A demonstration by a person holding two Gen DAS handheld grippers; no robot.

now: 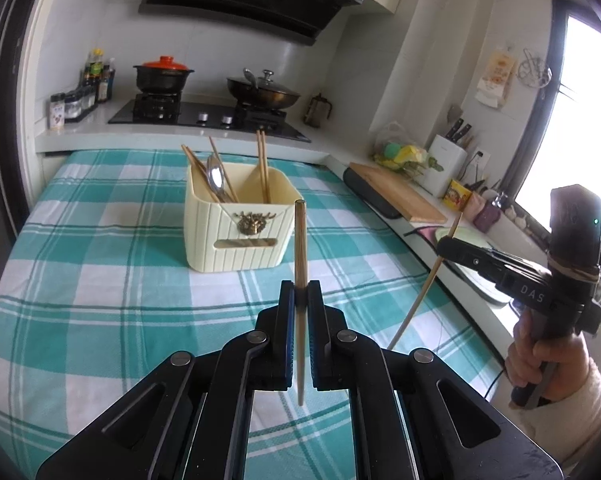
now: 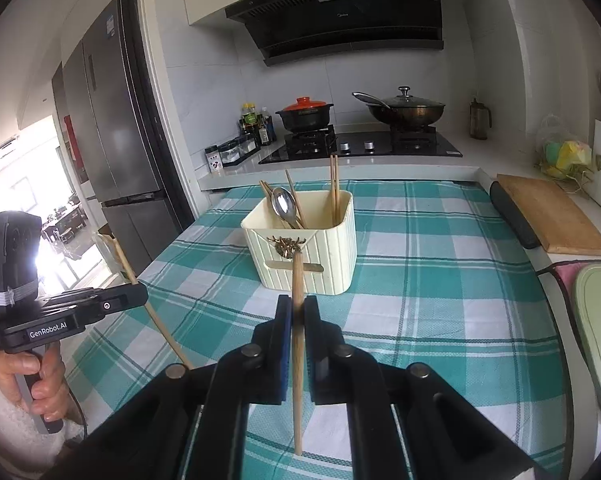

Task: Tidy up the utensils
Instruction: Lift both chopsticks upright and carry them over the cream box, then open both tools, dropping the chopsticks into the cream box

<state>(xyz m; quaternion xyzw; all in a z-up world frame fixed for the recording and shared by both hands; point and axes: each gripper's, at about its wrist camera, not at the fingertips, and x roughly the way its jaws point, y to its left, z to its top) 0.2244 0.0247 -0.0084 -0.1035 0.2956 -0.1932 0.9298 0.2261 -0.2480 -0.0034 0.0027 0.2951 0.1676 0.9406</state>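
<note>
Several chopsticks and a spoon (image 1: pixel 215 178) are already stowed in the cream utensil holder (image 1: pixel 236 224); one chopstick (image 1: pixel 300 264) is clamped in the left hand-held gripper (image 1: pixel 300 300), another chopstick (image 2: pixel 297 320) in the right hand-held gripper (image 2: pixel 297 312), both unplaced.

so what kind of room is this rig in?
A home kitchen, almost certainly: gas hob with a lidded wok under a range hood, a fridge to one side, knife block on the counter.

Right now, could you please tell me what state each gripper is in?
Left gripper: shut on a chopstick, held upright.
Right gripper: shut on another chopstick, also upright.
</note>
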